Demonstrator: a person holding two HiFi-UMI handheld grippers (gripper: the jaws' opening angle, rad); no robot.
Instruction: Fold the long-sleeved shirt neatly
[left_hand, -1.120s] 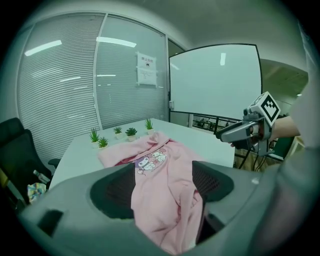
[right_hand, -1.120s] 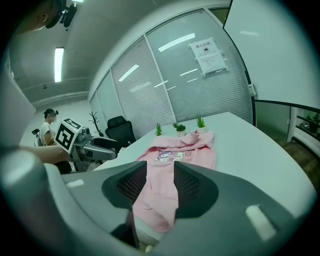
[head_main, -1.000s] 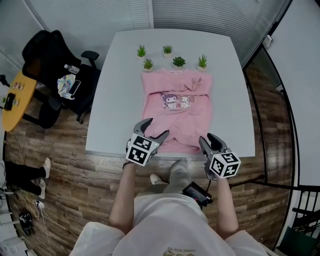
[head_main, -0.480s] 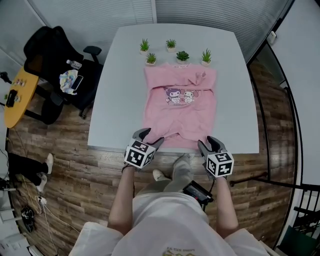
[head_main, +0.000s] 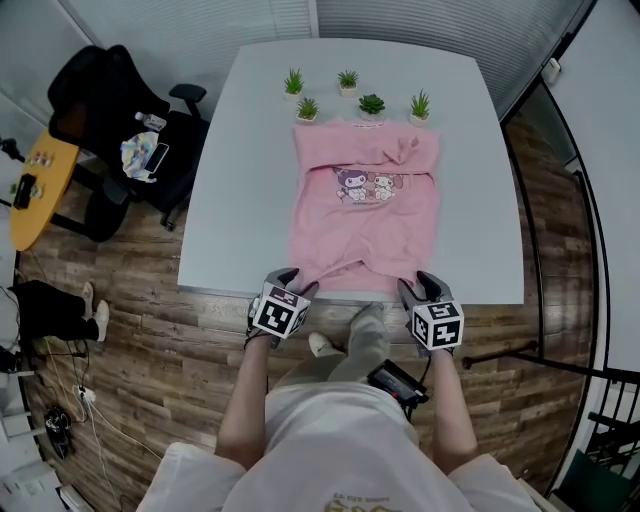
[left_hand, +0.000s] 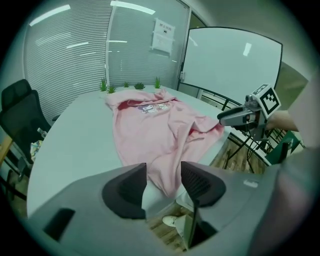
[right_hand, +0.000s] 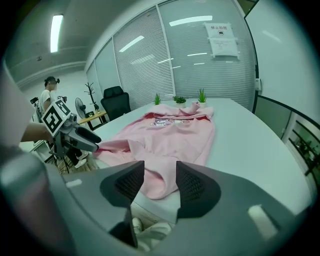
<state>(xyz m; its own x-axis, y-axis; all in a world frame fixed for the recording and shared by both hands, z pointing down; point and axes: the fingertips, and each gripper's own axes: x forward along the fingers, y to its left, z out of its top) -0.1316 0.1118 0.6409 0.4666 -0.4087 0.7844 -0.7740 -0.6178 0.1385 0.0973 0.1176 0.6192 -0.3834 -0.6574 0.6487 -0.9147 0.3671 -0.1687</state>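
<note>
At near edge of white rectangular surface (head_main: 240, 200), pink long-sleeved cartoon-print shirt (head_main: 365, 215) lies flat. Left tool (head_main: 297, 281) jaws just closing, right tool (head_main: 418, 283) jaws opening; both released, hem corners between jaws.

Pink shirt (head_main: 365, 225) at centre frame, dark-and-white cartoon print on its chest. White table (head_main: 240, 180). Green plants (head_main: 372, 103) along the top. Black-and-white square markers on the left gripper (head_main: 292, 281) and right gripper (head_main: 418, 284). Brown plank floor (head_main: 130, 350).

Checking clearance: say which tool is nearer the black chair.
Left. The left tool, jaws just closing, is at the table edge on the black chair's side; the right tool, jaws just opening, is beyond the shirt hem. Neither grips anything.
</note>
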